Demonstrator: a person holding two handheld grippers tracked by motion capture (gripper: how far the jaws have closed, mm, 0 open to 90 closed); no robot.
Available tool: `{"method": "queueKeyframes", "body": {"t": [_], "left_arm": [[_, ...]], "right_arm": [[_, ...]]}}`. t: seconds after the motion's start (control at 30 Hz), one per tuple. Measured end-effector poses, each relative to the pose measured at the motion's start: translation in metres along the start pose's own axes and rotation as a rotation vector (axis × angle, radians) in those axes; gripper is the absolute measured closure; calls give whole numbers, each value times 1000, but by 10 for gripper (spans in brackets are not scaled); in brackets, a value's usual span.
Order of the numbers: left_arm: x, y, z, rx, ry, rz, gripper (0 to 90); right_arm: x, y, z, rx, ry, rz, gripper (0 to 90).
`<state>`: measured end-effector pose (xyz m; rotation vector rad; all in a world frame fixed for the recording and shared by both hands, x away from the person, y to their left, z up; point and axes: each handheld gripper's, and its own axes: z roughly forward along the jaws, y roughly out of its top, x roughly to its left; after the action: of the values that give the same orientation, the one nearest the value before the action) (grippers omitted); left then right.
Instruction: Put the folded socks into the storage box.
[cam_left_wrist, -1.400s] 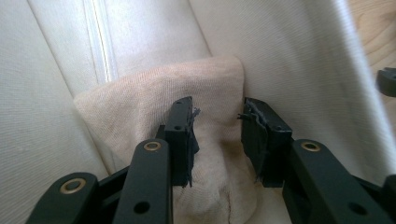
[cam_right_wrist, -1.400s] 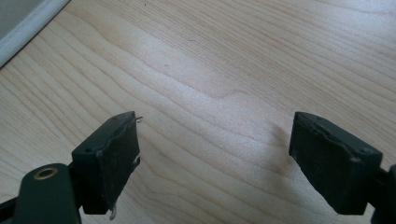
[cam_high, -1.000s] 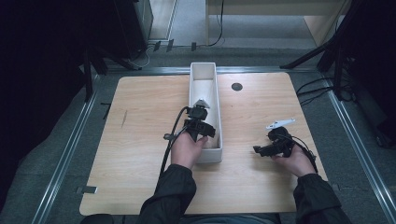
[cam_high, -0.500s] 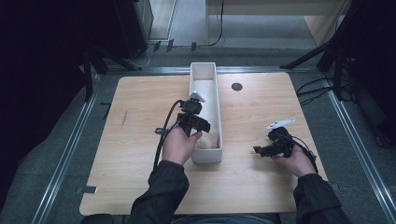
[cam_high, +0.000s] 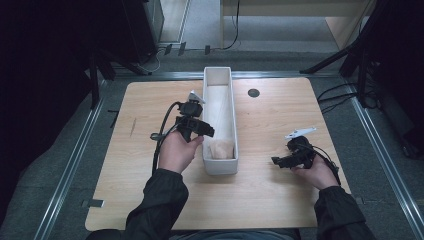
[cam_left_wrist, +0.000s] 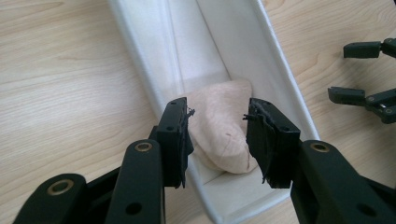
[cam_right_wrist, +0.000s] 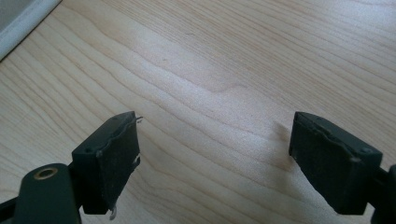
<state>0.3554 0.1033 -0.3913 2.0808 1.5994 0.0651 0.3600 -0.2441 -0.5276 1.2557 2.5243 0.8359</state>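
Lump: a pale beige, soft-looking lump (cam_high: 221, 149) lies inside the near end of the tray, against its near wall; in the left gripper view (cam_left_wrist: 224, 126) it shows below and between the black jaws.
Sleeves: two dark sleeves (cam_high: 155, 200) come in from the near edge of the tabletop (cam_high: 270, 200).
Right hand-held gripper (cam_high: 274, 161): low over bare wood to the right of the tray and well apart from it. It is released, its jaws standing wide with only wood grain between them in the right gripper view (cam_right_wrist: 215, 135).
Left hand-held gripper (cam_high: 206, 131): held just left of the tray and above it, tipped toward the lump. It is released; its jaws have just been opening, and the pads press on nothing (cam_left_wrist: 217, 116).
Tray: a long, narrow white tray (cam_high: 220, 72) runs away from the person along the middle of the tabletop.
Hole: a small dark round hole (cam_high: 253, 93) sits in the wood near the tray's far end, to its right.
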Motion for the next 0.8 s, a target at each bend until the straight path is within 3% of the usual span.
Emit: {"method": "queueKeyframes", "body": {"t": [0.4, 0.63, 0.8], "left_arm": [[32, -7, -13, -10, -12, -23, 567], [52, -12, -12, -12, 29, -19, 534], [67, -18, -12, -20, 36, -30, 513]], "right_arm": [[0, 0, 0, 1, 2, 1, 159], [0, 0, 0, 2, 3, 1, 159], [-1, -1, 0, 3, 1, -1, 159]]}}
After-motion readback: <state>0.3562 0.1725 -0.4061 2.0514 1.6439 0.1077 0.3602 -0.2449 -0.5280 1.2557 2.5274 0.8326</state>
